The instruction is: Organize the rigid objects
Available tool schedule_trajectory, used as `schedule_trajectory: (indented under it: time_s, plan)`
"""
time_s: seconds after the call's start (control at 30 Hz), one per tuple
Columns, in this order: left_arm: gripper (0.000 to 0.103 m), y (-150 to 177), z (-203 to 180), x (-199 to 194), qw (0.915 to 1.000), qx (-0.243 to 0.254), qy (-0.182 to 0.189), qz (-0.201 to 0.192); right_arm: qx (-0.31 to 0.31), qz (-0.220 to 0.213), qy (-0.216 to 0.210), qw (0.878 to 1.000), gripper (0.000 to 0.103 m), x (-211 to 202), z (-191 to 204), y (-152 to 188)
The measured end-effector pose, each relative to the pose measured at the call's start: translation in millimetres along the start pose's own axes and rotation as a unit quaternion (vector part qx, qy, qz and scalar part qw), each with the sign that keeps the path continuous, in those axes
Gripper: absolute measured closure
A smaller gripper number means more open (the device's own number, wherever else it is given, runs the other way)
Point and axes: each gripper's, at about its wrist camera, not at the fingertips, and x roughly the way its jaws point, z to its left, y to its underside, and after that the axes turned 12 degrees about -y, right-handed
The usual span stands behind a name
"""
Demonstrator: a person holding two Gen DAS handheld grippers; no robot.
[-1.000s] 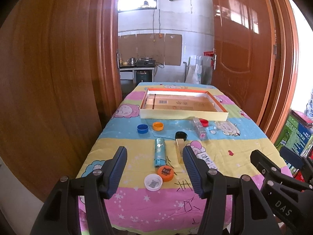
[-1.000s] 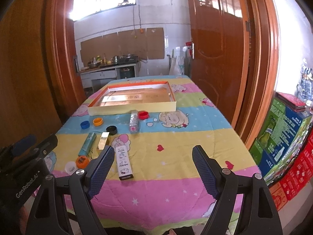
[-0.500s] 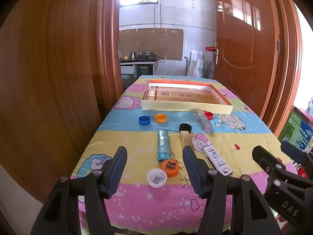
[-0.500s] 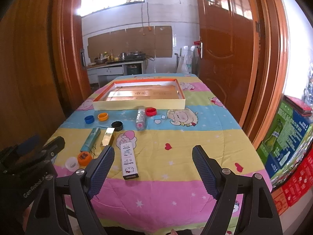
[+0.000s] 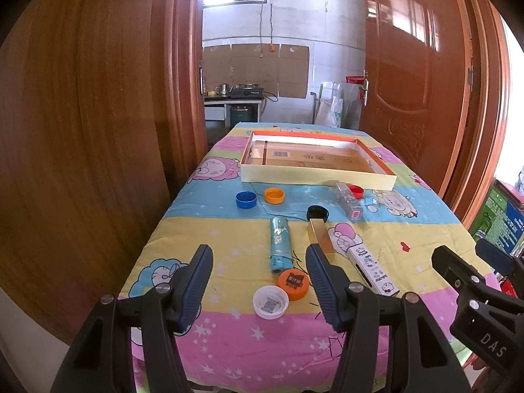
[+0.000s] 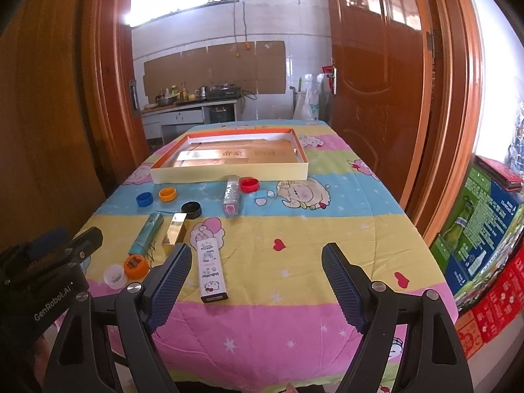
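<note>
Left gripper hangs over the near edge of the table, jaws wide apart and holding nothing. Right gripper does the same, jaws spread and bare. Its housing shows at the right of the left view, printed "DAS"; the left one's housing, low left in the right view, reads "GenRobot.AI".

Landmark is the tray, a shallow cream box with an orange rim at the far end of the table. A barcode label sits on the cardboard inside it; the other print there is too small to read.

Nearest the grippers, well short of the tray: a white cap touching an orange cap, each with a sticker I can't read. Beside them a white carton with cartoon cat faces, lettering illegible. In the left view its near end is cut off by a gripper finger.

Closer to the tray: a teal tube, a gold box partly hidden behind a finger in both views, then a black cap at its far end.

Just in front of the tray: a blue cap, another orange cap, a clear box with a pink end, and a red cap beside it.

Far right of the tray, a green carton with a bottle picture, print unreadable.
</note>
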Motion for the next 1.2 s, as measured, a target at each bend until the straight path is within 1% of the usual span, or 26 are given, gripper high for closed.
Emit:
schedule_trajectory:
  time_s: [0.77,0.97,1.03,1.2]
  plan:
    - [0.044,-1.0,1.7,4.6,1.0000,0.001,0.002,0.001,0.004,0.004,0.000,1.000,0.020,2.5,-2.8,1.6]
    - [0.044,1.6,10.3,15.2,0.9997,0.007,0.021,0.008,0.001,0.022,-0.011,1.000,0.020,14.2,-3.0,7.7]
    - [0.044,4.0,10.8,19.2,0.9991,0.016,0.037,0.012,0.002,0.031,-0.017,0.999,0.020,18.8,-2.3,10.4]
    - [0.044,13.5,4.3,29.9,0.9977,0.034,0.053,0.027,-0.001,0.055,-0.023,0.998,0.020,39.5,1.0,14.6]
